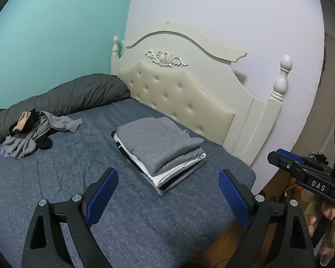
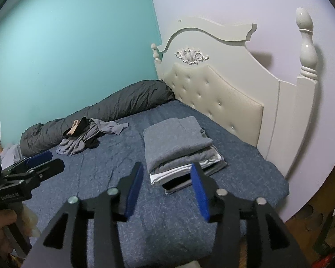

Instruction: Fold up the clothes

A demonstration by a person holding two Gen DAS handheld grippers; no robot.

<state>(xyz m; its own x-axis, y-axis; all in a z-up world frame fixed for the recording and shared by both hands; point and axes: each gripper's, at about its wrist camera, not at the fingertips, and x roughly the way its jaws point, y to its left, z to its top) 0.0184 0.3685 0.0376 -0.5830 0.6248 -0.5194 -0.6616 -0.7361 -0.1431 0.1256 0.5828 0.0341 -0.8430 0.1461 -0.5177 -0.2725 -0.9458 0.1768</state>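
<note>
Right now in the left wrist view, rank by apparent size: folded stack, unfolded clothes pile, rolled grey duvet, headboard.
1. headboard
2. rolled grey duvet
3. folded stack
4. unfolded clothes pile
The stack sits nearer the camera, so the last two are uncertain.

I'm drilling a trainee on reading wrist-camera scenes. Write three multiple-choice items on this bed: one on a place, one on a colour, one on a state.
1. Where does the folded stack lie?
A. near the headboard
B. on the floor
C. on the rolled duvet

2. What colour is the stack's top garment?
A. white
B. grey
C. red

3. How is the right tool?
A. shut on a shirt
B. open, empty
C. shut on the sheet

Answers:
1 A: the stack sits on the sheet close to the headboard.
2 B: the top fold is grey.
3 B: its jaws stand apart with nothing between them.
</note>
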